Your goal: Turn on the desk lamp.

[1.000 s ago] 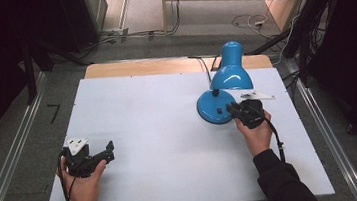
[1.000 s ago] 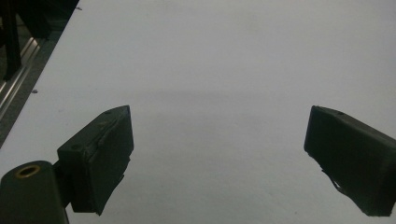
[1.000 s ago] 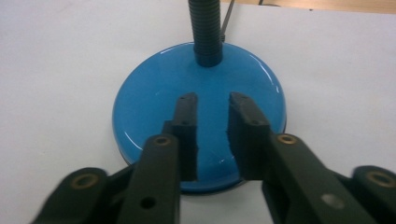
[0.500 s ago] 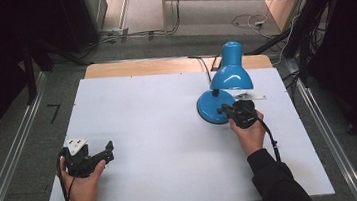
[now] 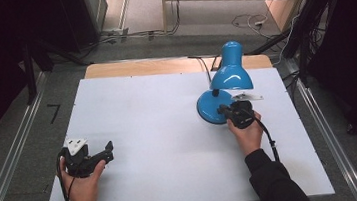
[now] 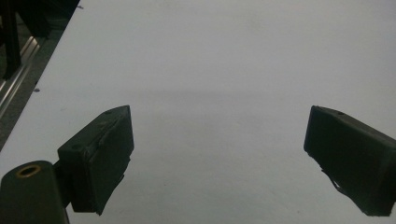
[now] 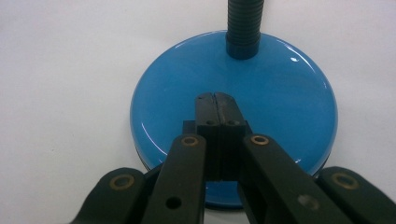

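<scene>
A blue desk lamp (image 5: 231,75) stands at the right back of the white table (image 5: 159,127); its shade hangs over its round base (image 5: 207,108). My right gripper (image 5: 223,110) is shut, and its fingertips lie over the near part of the base (image 7: 280,93), just in front of the black ribbed neck (image 7: 243,28). In the right gripper view that gripper (image 7: 215,98) has its jaws pressed flat together with nothing between them; a small black block on the base peeks out beneath them. My left gripper (image 5: 106,151) rests open near the front left, and its jaws (image 6: 219,135) stand wide over bare table.
A black cord (image 5: 202,62) runs from the lamp over the wooden back edge (image 5: 138,67). Metal rails (image 5: 12,163) flank the table on both sides. Cables lie on the floor beyond (image 5: 253,21).
The right gripper has crept a little to the left, onto the lamp base, and its jaws have closed. The left hand has stayed put.
</scene>
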Motion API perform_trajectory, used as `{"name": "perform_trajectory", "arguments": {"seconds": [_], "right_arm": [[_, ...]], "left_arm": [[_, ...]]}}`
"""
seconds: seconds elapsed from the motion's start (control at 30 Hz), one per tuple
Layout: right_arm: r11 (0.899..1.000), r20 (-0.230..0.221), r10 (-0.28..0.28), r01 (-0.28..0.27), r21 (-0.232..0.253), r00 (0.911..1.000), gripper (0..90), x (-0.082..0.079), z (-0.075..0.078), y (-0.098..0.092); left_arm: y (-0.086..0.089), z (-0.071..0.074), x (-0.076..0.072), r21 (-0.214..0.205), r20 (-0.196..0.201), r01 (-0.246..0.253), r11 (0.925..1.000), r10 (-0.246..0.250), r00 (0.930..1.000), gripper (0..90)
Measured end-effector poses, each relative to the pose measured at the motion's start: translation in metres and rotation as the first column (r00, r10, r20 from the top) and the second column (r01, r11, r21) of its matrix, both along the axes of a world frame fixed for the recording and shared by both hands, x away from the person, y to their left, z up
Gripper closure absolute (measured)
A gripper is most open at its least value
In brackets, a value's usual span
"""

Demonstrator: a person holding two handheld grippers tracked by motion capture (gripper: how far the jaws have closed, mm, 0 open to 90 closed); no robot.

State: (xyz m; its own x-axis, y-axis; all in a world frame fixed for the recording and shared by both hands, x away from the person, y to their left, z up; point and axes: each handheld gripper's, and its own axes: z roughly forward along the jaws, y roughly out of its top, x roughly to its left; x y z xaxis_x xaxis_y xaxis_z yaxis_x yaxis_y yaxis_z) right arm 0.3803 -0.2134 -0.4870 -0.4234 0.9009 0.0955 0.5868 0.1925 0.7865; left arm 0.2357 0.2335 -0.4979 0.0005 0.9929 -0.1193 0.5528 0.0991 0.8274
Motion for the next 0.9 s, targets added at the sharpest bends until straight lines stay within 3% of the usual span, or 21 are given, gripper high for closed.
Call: {"name": "perform_trajectory", "arguments": {"seconds": [0.9], "right_arm": [[1.000,0.005,0.000,0.000,-0.006,1.0000,87.5,0.0012,-0.0044,0.0024]], "left_arm": [[0.0004,0.0001,-0.0004,-0.003,0.002,0.002,1.0000,-0.002,1.0000,8.6]]}}
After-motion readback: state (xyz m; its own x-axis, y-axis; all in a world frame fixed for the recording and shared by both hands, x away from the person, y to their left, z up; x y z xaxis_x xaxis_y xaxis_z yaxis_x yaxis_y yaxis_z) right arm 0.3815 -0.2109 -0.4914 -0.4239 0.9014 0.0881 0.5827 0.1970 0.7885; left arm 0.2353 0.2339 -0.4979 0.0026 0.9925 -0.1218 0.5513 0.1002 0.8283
